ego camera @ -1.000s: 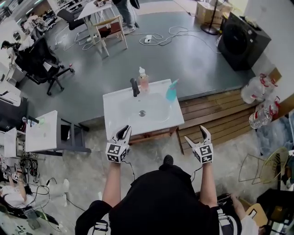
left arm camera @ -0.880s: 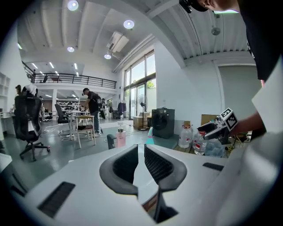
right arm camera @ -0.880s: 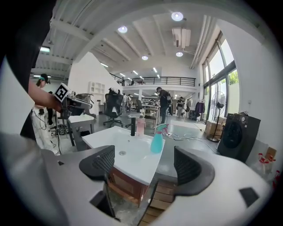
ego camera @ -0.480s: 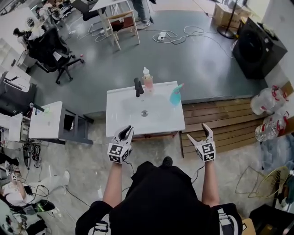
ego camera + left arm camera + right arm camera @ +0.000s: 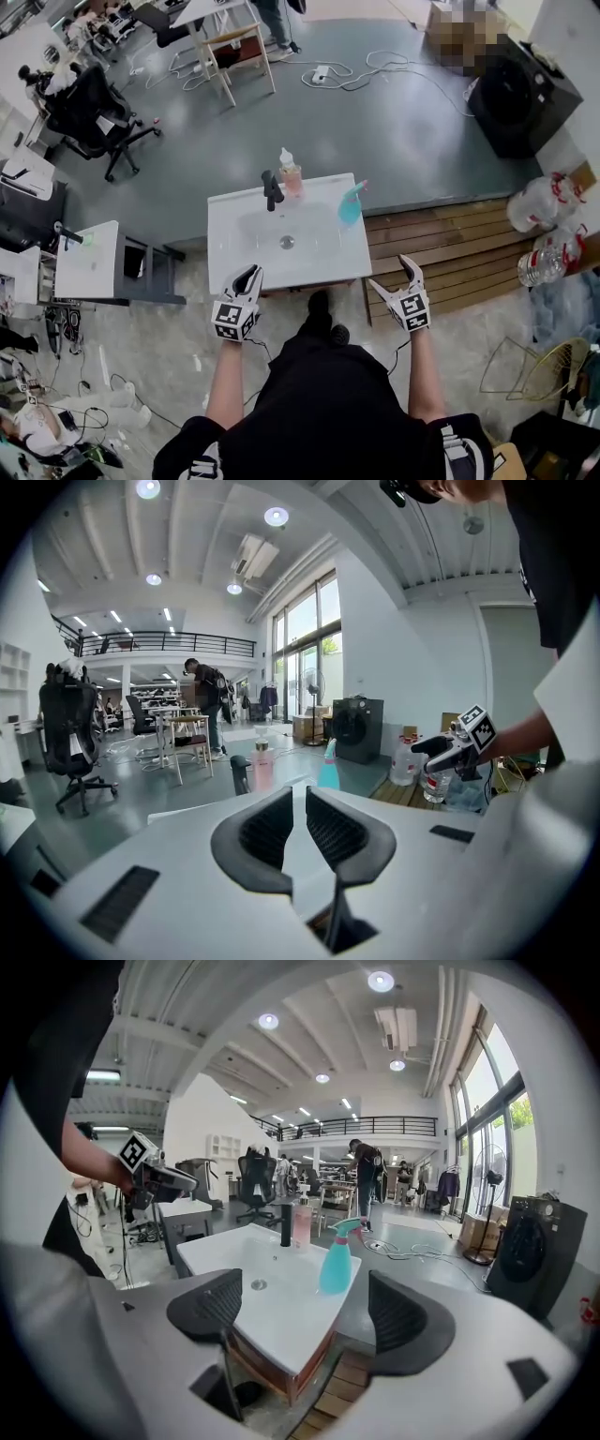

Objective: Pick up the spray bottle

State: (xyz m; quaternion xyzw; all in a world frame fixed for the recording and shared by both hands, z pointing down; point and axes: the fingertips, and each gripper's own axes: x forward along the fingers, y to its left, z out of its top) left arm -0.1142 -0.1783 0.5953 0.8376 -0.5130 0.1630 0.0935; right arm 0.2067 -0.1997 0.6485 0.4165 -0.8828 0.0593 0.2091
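The teal spray bottle [image 5: 350, 204] stands upright at the back right corner of the white sink [image 5: 234, 258]. It also shows in the right gripper view [image 5: 337, 1258] and, smaller, in the left gripper view [image 5: 328, 766]. My left gripper [image 5: 248, 277] hovers at the sink's front left edge with its jaws together and nothing between them [image 5: 299, 794]. My right gripper [image 5: 391, 273] is held just off the sink's front right corner, open and empty [image 5: 302, 1302]. The bottle lies ahead of it, well beyond the fingertips.
A black faucet [image 5: 272, 189] and a pink soap bottle [image 5: 290, 172] stand at the sink's back edge. A wooden platform [image 5: 450, 244] lies to the right, with water jugs [image 5: 539, 202] and a black machine [image 5: 525, 94] beyond. A small white table [image 5: 89, 267] is at left.
The person has stepped forward, one foot now near the sink's front. Both grippers sit slightly closer to the sink's front edge. Their jaws look the same as before.
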